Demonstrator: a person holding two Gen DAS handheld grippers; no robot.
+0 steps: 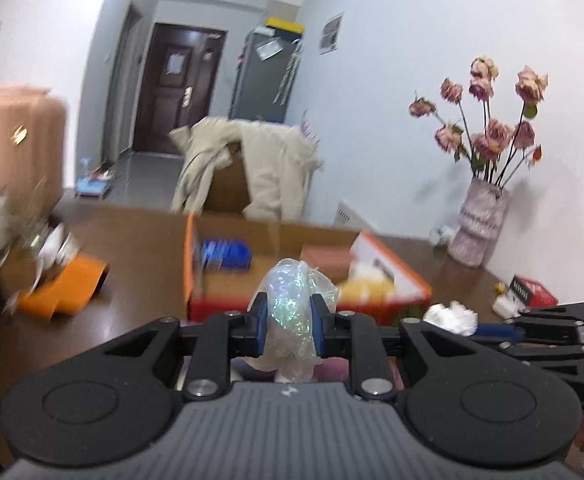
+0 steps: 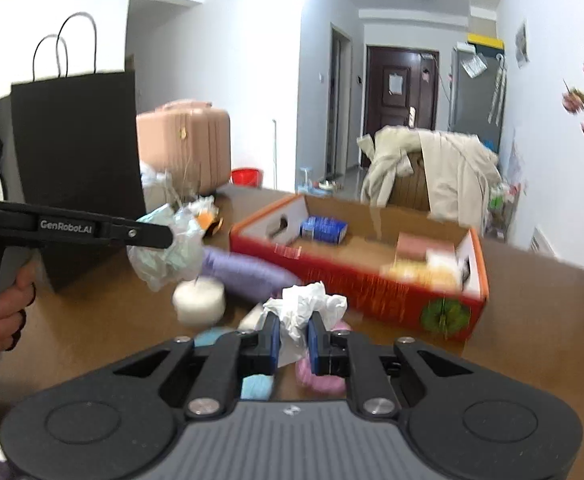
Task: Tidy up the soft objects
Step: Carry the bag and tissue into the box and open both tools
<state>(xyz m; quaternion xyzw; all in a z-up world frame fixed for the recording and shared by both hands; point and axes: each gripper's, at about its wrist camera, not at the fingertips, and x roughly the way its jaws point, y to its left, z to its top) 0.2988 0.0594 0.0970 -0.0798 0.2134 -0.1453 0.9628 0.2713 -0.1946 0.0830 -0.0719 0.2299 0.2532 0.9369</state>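
My left gripper (image 1: 289,320) is shut on a crumpled iridescent plastic wrap (image 1: 292,300), held above the table in front of the orange cardboard box (image 1: 196,280). It also shows in the right wrist view (image 2: 164,248) at the left, with the wrap (image 2: 172,252) hanging from it. My right gripper (image 2: 294,338) is shut on a crumpled white tissue (image 2: 304,308), near the box (image 2: 372,292); the tissue also shows in the left wrist view (image 1: 450,318). The box holds a blue pack (image 2: 324,229) and a yellow soft item (image 2: 424,274).
On the brown table (image 2: 532,320) lie a purple roll (image 2: 248,272), a white round pad (image 2: 199,300), pink (image 2: 320,376) and blue (image 2: 256,386) soft pieces. A black paper bag (image 2: 76,168) stands at left. A flower vase (image 1: 478,224) stands at right.
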